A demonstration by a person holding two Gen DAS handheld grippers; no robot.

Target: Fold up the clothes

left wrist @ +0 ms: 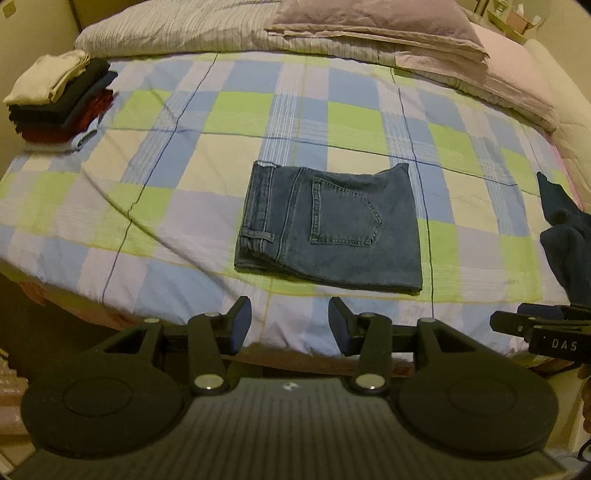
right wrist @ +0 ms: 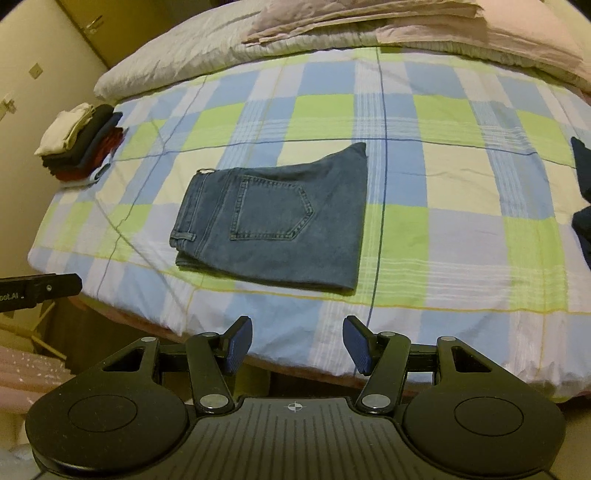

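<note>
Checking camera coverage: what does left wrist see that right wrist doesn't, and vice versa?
Left wrist only: the right gripper at its right edge, and clutter on a shelf at the top right.

Right wrist only: a cupboard door with a handle at the top left, and part of the left gripper's body at the left edge.

Both: folded jeans on the checked bedspread, the stack of folded clothes far left, a dark garment at the right edge, folded bedding behind. Each view's own jaws stand open and empty.

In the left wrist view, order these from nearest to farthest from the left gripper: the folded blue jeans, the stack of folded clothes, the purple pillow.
1. Folded blue jeans: just ahead of the left gripper, mid-bed.
2. Stack of folded clothes: far left edge of the bed.
3. Purple pillow: at the bed's head, right of centre.
</note>
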